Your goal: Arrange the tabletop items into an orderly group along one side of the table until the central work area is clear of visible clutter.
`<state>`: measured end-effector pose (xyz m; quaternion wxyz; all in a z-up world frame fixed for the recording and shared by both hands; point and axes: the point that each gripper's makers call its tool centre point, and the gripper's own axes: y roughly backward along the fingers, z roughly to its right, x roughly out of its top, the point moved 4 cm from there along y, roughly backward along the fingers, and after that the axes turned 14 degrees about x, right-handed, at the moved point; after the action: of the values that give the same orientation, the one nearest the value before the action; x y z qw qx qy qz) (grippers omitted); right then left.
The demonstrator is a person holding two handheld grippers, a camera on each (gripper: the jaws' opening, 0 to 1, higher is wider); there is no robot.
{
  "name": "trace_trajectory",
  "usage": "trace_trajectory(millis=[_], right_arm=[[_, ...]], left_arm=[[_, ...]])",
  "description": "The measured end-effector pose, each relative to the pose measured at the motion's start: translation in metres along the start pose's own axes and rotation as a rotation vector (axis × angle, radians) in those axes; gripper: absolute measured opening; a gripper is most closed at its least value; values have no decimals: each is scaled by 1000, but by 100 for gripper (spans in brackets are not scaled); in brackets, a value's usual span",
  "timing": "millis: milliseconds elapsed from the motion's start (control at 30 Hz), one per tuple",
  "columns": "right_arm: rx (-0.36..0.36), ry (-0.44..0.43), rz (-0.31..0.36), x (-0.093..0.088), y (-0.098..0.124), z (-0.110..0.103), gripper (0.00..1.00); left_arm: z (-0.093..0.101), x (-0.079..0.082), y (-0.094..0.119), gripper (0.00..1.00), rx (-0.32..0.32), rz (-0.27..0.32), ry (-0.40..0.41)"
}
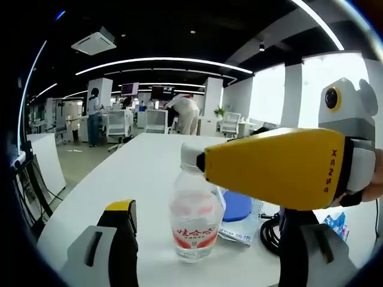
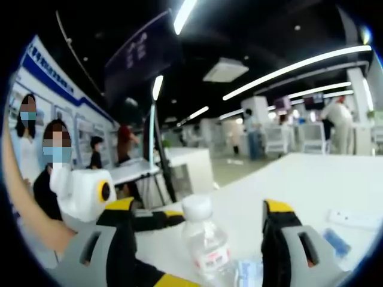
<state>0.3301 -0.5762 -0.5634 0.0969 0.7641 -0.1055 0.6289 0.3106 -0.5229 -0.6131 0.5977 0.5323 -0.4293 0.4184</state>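
Note:
A clear water bottle [image 1: 194,220] with a red label and white cap stands upright on the white table [image 1: 137,170]. My left gripper [image 1: 209,222] is open, and the bottle stands between its wide jaws without touching them. From the right, the yellow right gripper [image 1: 206,162] reaches in level with the bottle's cap. In the right gripper view the bottle [image 2: 206,242] stands between the jaws of my open right gripper [image 2: 200,209], with a gap on each side. The left gripper's black and yellow jaws [image 2: 152,220] lie low at the left.
Behind the bottle lie a blue-topped packet [image 1: 236,209], a black cable [image 1: 272,230] and a small blue packet [image 1: 338,224]. A flat white item [image 2: 353,218] and a blue packet [image 2: 338,242] lie on the table [image 2: 311,179]. Office desks, chairs and people stand beyond.

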Motion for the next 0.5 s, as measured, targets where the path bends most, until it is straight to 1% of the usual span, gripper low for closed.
trace_trajectory(millis=[100, 300, 400, 500], right_arm=[[-16, -1, 10, 4, 6, 0, 87], [-26, 6, 20, 12, 19, -5, 91], [-48, -3, 39, 14, 27, -5, 92], [-58, -3, 42, 16, 34, -8, 92]], left_arm=[[1, 1, 3, 100, -6, -2, 7], [6, 5, 13, 100, -38, 4, 9], [7, 2, 15, 100, -53, -11, 1], [5, 3, 20, 100, -55, -16, 21]])
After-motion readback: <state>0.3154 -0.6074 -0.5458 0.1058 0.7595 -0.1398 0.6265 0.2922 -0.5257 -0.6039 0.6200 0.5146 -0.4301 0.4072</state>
